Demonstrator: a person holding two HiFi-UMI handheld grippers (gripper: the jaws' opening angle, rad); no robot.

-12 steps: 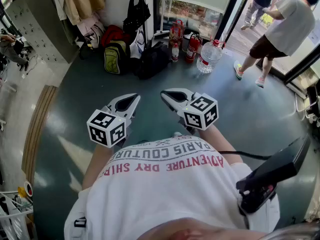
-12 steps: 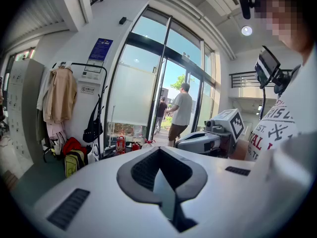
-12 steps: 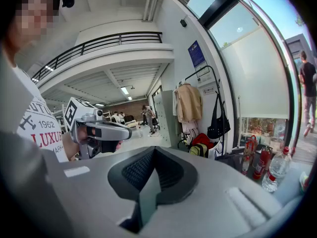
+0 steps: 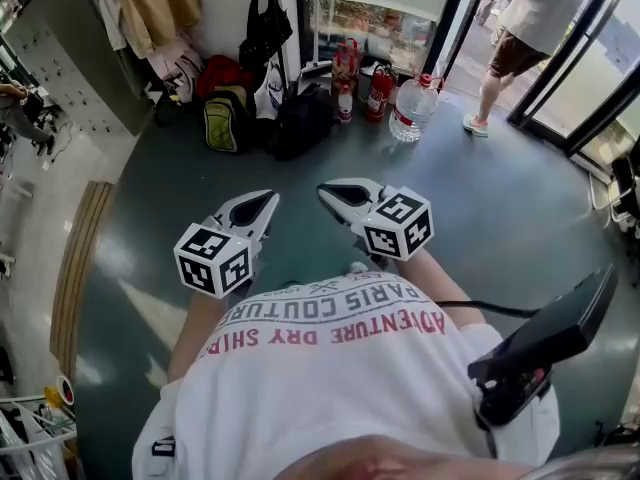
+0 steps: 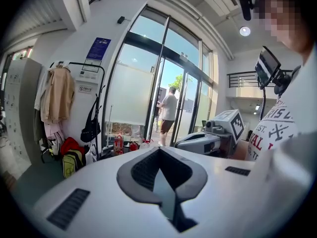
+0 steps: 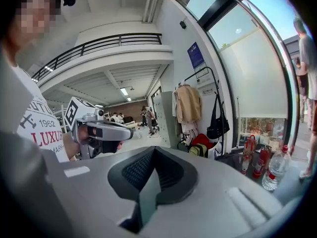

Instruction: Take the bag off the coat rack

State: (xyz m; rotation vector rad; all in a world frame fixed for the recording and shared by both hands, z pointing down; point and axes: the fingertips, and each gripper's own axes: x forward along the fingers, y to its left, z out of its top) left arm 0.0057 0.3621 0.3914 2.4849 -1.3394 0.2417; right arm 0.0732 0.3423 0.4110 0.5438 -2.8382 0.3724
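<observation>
Hanging slack at twelve o'clock, the black handbag (image 4: 266, 30) faced the left gripper (image 4: 258, 204) and right gripper (image 4: 338, 190), ribbed jaws pressed together, empty.

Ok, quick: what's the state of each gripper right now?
Left gripper: jaws closed, holding nothing.
Right gripper: jaws closed, holding nothing.
</observation>
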